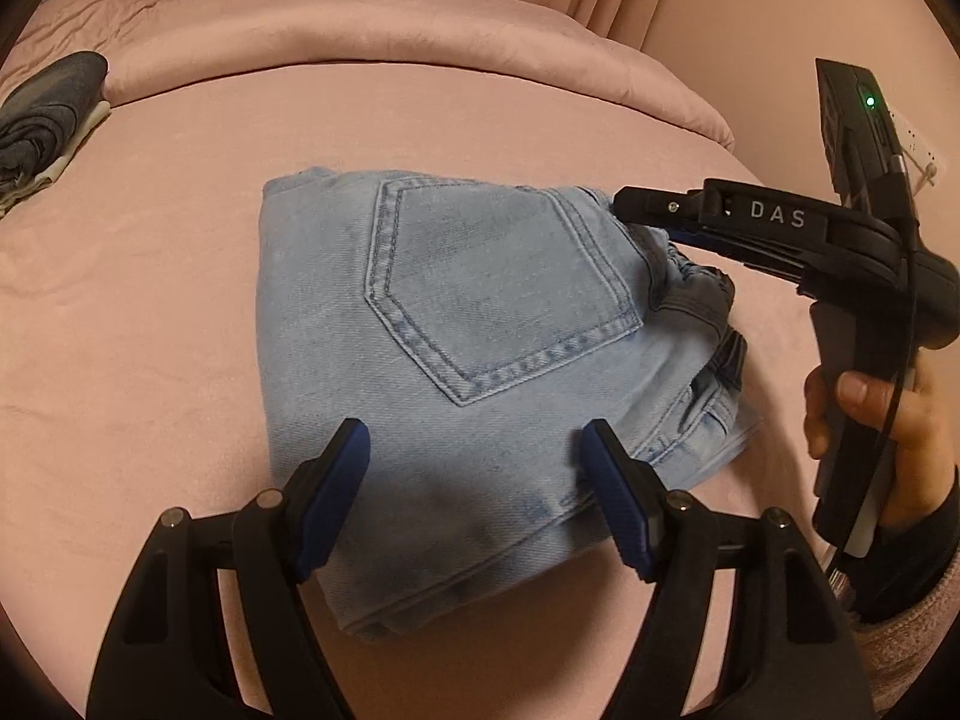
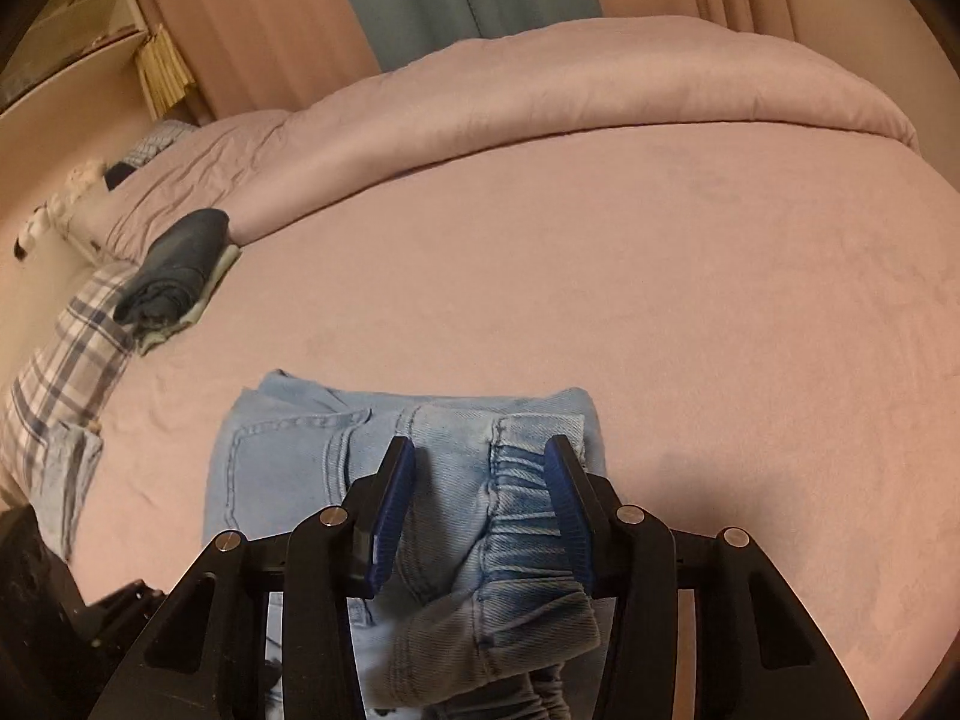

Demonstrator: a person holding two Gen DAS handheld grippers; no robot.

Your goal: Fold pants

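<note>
Left wrist view shows the light denim pants [image 1: 480, 372] already folded into a compact bundle near the middle of the pink bed [image 1: 150, 360], pocket up. The left gripper [image 1: 474, 450] hovers wide and empty; the right gripper [image 2: 480, 468] straddles the elastic waistband [image 2: 528, 516], jaws half-spread, not pinching. Probably only tidying remains.

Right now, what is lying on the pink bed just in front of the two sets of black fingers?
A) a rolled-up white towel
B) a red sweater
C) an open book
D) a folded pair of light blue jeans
D: the folded light blue jeans lie on the pink bed with a stitched back pocket facing up, and the gathered waistband shows in the right-hand view.
</note>
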